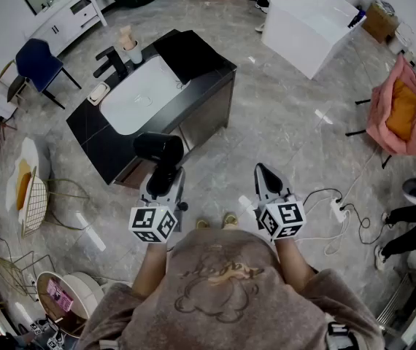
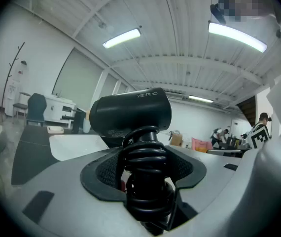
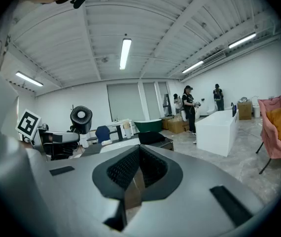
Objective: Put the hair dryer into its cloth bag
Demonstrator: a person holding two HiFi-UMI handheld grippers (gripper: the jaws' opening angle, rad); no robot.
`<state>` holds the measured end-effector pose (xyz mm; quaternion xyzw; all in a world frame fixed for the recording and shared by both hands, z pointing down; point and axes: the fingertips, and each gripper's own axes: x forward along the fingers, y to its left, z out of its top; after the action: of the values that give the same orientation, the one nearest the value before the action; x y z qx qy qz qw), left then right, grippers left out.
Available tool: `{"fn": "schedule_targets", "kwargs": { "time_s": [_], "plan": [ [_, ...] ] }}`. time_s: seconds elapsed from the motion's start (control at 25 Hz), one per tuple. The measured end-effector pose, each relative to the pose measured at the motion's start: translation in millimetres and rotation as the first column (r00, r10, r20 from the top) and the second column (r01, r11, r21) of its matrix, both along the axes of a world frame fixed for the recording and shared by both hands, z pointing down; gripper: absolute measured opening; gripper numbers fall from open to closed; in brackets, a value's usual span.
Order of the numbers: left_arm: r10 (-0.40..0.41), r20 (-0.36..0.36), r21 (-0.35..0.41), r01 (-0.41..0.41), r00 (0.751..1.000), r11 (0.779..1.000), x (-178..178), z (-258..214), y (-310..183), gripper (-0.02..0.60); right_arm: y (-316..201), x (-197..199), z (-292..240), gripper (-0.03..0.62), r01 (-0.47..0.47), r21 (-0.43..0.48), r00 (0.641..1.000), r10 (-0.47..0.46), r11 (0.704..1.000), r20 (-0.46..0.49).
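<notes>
**Left gripper** (image 2: pixel 148 181): grasping the dryer (image 2: pixel 130 113). My jaws stand wide because they bear on the handle where the cord (image 2: pixel 143 154) is coiled round it. This grip keeps the cord bundled, so no loose end should trail at bagging. The barrel stands above the jaws, lying crosswise and roughly level.

**Right gripper** (image 3: pixel 138 169): clenched, pads together, nothing between them. I hold it level and beside the left, apart from the dryer. In my judgement it is kept free to open the bag.

**Location of the dryer:** in the air before me, over the floor, just short of the near corner of the counter (image 1: pixel 91 133). It touches nothing but my left jaws.

**Bag:** not positively identified. A dark bundle (image 1: pixel 193 49) lies on the far end of the counter, beyond the sink (image 1: pixel 139 100). It may be the bag, but the head view is too small to confirm this.

**Assessment:** the pick-up is done and insertion has not begun. The next step calls for getting to the bag and spreading its mouth with the right gripper. The main risk is the barrel catching on the cloth edge.
</notes>
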<state>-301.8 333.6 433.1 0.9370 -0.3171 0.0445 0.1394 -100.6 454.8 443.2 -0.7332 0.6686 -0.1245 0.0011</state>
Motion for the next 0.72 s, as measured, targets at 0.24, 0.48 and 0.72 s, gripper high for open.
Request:
{"fn": "schedule_targets", "kwargs": {
  "time_s": [0.24,0.48,0.72],
  "plan": [
    [0.015,-0.005,0.015,-0.014,1.000,1.000,-1,-7,-10,0.259,-8,-1,-4,-0.006,-0.012,0.020,1.000,0.012,1.000,0.003],
    [0.034,0.003,0.012,-0.034,0.999,0.999,-11,-8,-26,0.259,-19,-13,-3,-0.006,-0.012,0.018,1.000,0.012,1.000,0.008],
    [0.076,-0.015,0.007,-0.075,0.997,0.997,-21,-7,-41,0.259,-31,-26,5,-0.006,-0.025,0.020,1.000,0.025,0.999,-0.014]
  ]
}}
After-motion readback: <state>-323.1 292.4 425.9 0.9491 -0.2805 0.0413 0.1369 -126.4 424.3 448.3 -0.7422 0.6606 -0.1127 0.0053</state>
